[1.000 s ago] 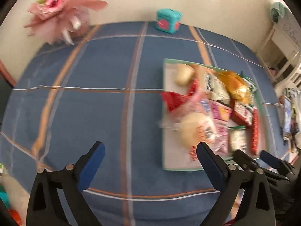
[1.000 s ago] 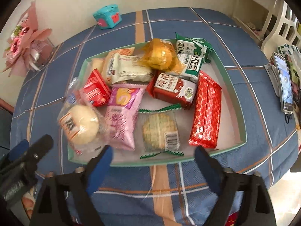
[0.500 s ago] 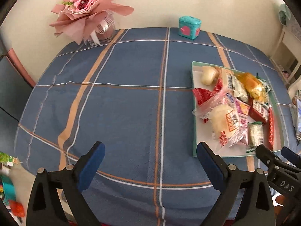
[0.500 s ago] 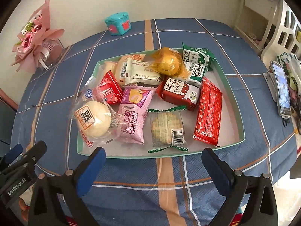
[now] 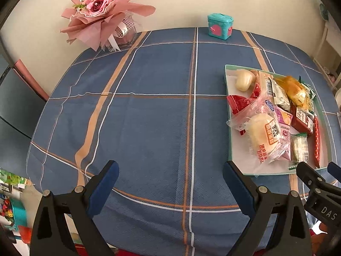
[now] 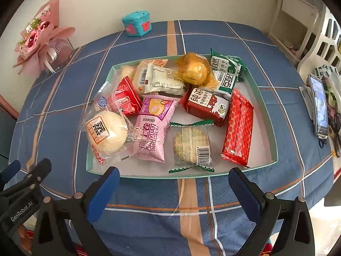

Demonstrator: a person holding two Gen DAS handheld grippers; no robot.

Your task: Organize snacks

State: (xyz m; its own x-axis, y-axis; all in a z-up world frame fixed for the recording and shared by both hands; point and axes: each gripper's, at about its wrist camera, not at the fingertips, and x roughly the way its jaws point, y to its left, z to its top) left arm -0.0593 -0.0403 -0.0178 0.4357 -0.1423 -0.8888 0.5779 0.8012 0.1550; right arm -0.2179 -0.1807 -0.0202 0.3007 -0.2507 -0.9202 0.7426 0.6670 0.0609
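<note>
Green tray [image 6: 266, 115] of snacks | just beyond gaping right claw [image 6: 173, 183]

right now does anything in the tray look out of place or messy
Yes. The bun pack at the tray's near left corner hangs over the rim onto the cloth. The other snacks lie jumbled and overlapping at odd angles, not in rows. Nothing looks torn or spilled.

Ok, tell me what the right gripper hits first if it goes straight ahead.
Probably the near rim of the tray, then the clear-wrapped cracker pack just behind it. The right gripper is open; depth is uncertain.
</note>
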